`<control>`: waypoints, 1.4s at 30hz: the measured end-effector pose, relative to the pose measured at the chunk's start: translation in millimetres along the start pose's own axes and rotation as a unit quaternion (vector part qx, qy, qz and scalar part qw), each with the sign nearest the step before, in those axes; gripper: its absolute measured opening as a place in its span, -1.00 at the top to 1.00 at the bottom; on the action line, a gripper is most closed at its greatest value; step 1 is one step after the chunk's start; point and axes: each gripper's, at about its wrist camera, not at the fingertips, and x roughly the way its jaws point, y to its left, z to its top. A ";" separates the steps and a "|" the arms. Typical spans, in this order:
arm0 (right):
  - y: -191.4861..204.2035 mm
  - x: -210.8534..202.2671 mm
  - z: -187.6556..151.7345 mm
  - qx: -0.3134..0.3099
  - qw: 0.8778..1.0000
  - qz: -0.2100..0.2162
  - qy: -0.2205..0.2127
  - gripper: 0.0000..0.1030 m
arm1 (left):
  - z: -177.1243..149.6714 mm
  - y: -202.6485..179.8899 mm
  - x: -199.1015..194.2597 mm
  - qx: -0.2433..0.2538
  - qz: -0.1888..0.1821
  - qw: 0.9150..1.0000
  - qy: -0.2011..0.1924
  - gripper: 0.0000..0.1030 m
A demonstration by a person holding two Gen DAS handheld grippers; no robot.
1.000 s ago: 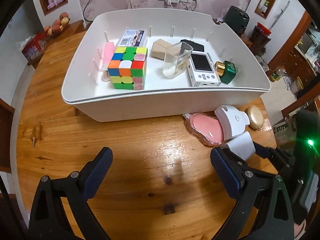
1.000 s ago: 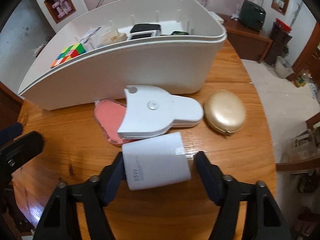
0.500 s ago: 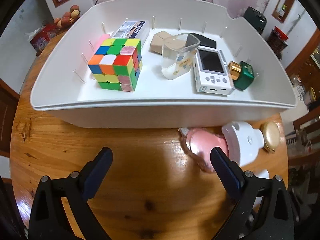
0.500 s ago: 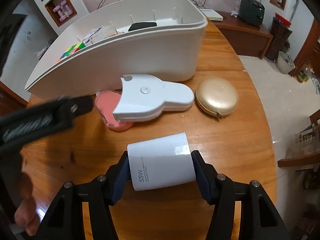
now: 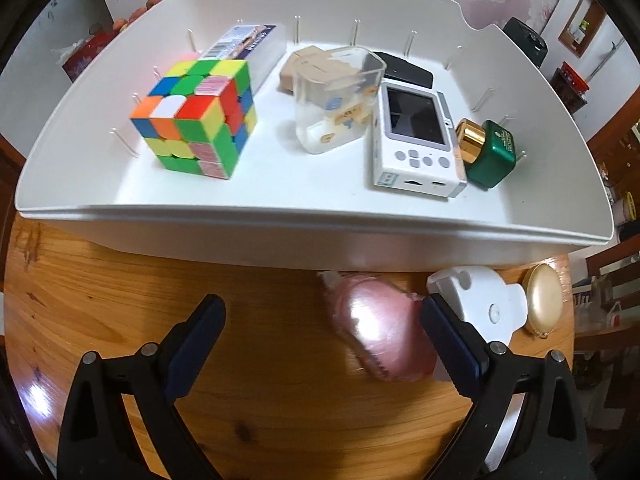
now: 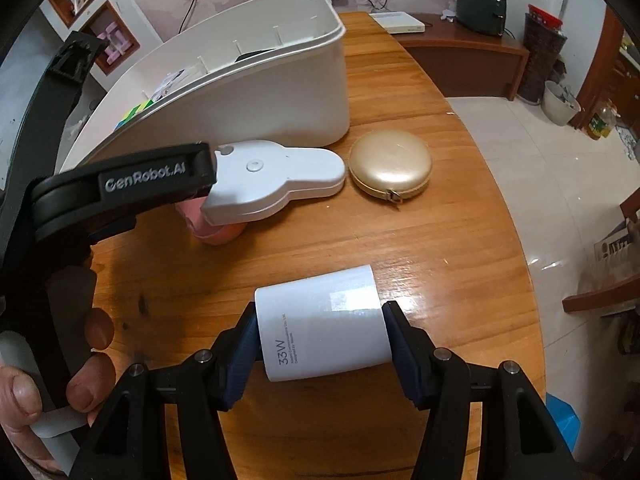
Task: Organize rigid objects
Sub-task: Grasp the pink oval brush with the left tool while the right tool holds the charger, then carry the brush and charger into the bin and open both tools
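The white charger (image 6: 322, 326), marked 33W, sits clamped between the two pads of the right gripper (image 6: 320, 332), near the table's near edge. Whether it rests on the wood or is held just above it cannot be told.

Beyond it on the table (image 6: 420, 240) lie a white flat case (image 6: 276, 184) and, just right of that, a round gold compact (image 6: 390, 170). The case overlaps a pink dish (image 5: 380, 332), which is blurred in the left view.

The left gripper (image 5: 320, 336) is spread wide and holds nothing; the pink dish lies between its fingers, close against the right one.

Farther off stands the white bin (image 5: 280, 236). Inside, from left to right: a puzzle cube (image 5: 196, 118), a clear cup (image 5: 336, 100), a white handheld device (image 5: 416, 140) and a green bottle with a gold cap (image 5: 490, 152). Behind them are a printed box (image 5: 244, 46), tan blocks (image 5: 304, 66) and a black item (image 5: 404, 72).
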 end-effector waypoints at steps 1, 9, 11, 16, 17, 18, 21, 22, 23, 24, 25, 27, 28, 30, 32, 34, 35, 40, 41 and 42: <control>-1.0 -0.1 -0.4 0.002 1.000 -0.001 -0.001 -0.18 | 0.5 -1.2 1.1 -0.002 -0.003 1.000 0.002 -0.92; -7.3 -2.0 -3.3 0.015 1.000 -0.004 -0.004 -0.18 | -0.7 -24.6 13.4 0.008 0.006 1.000 0.019 -0.92; -5.4 -2.3 -4.7 0.017 1.000 -0.003 -0.005 -0.18 | -2.9 -27.5 14.0 0.014 0.014 1.000 0.016 -0.92; -4.5 -3.1 -5.6 0.018 1.000 -0.002 -0.005 -0.18 | -6.9 -27.7 13.2 0.018 0.018 0.999 0.026 -0.88; -4.4 -3.0 -5.8 0.018 1.000 -0.002 -0.005 -0.18 | -7.5 -28.1 12.9 0.020 0.020 0.999 0.028 -0.85; -4.4 -3.1 -6.4 0.019 1.000 -0.001 -0.004 -0.17 | -10.9 -29.3 12.0 0.025 0.024 0.999 0.029 -0.79; -2.7 -4.3 -9.2 0.020 1.000 0.002 -0.003 -0.17 | -16.3 -24.7 3.6 0.031 0.023 0.999 0.023 -0.35; -2.8 -4.6 -9.7 0.020 1.000 0.003 -0.003 -0.17 | -17.5 -23.4 0.4 0.035 0.023 0.999 0.022 -0.30; -2.4 -4.8 -10.3 0.020 1.000 0.003 -0.003 -0.17 | -18.1 -20.6 0.3 0.036 0.017 0.999 0.030 -0.29; -1.9 -4.8 -10.8 0.021 1.000 0.004 -0.002 -0.17 | -15.3 -17.5 -0.2 0.041 0.015 0.999 0.033 -0.29; -2.0 -4.8 -10.5 0.021 1.000 0.004 -0.001 -0.17 | -17.3 -15.8 -1.2 0.045 0.015 0.998 0.034 -0.29; 0.2 -5.8 -13.6 0.021 1.000 0.007 -0.001 -0.17 | -21.2 -10.2 -2.6 0.048 0.014 0.998 0.038 -0.28; 0.8 -6.0 -14.7 0.020 1.000 0.007 -0.001 -0.17 | -23.1 -6.9 -3.2 0.051 0.014 0.998 0.041 -0.28; 3.0 -7.3 -17.6 0.016 1.000 0.010 -0.001 -0.17 | -27.6 -1.4 -5.1 0.054 0.012 0.997 0.050 -0.28; 9.0 -10.8 -21.0 0.012 1.000 0.012 -0.002 -0.17 | -33.8 8.4 -9.1 0.058 0.005 0.996 0.063 -0.28; 13.2 -16.0 -21.8 0.007 1.000 0.011 -0.007 -0.17 | -38.0 16.2 -19.6 0.065 0.002 0.996 0.066 -0.28; 15.9 -20.1 -21.9 0.003 1.000 0.011 -0.011 -0.17 | -38.4 19.8 -25.2 0.072 0.001 0.995 0.063 -0.28; 23.3 -43.3 -13.0 -0.014 0.999 0.015 -0.033 -0.17 | -35.0 34.7 -75.7 0.118 -0.008 0.992 0.046 -0.28; 26.5 -50.2 -8.9 -0.019 0.999 0.018 -0.040 -0.17 | -29.9 38.6 -90.1 0.130 -0.002 0.991 0.033 -0.28; 30.5 -57.8 -4.0 -0.025 0.998 0.021 -0.046 -0.17 | -23.8 41.2 -99.7 0.136 0.001 0.990 0.025 -0.28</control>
